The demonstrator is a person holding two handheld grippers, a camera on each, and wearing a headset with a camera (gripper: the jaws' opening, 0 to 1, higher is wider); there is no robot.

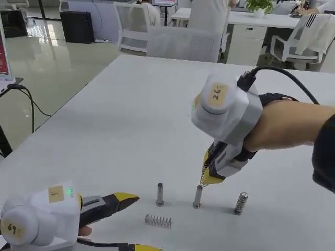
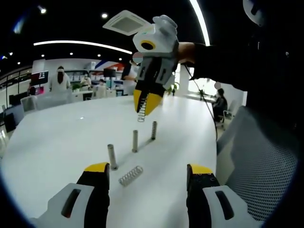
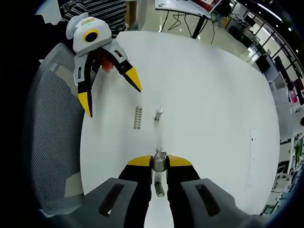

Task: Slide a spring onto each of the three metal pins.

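Note:
Three metal pins stand in a row on the white table (image 1: 120, 120). The right pin (image 1: 241, 203) wears a spring; the middle pin (image 1: 197, 196) and left pin (image 1: 159, 194) are bare. My right gripper (image 1: 212, 175) is shut on a second spring (image 3: 160, 164), held upright just above the middle pin (image 2: 135, 141). A third spring (image 1: 158, 221) lies flat in front of the left pin. My left gripper (image 2: 148, 171) rests open near that loose spring (image 2: 131, 175), with nothing between its jaws.
Free tabletop stretches beyond the pins to the far edge. Office chairs (image 1: 183, 44) and desks stand past the table. A mesh chair back (image 3: 52, 137) sits at the near side, beside the left gripper (image 3: 112, 98).

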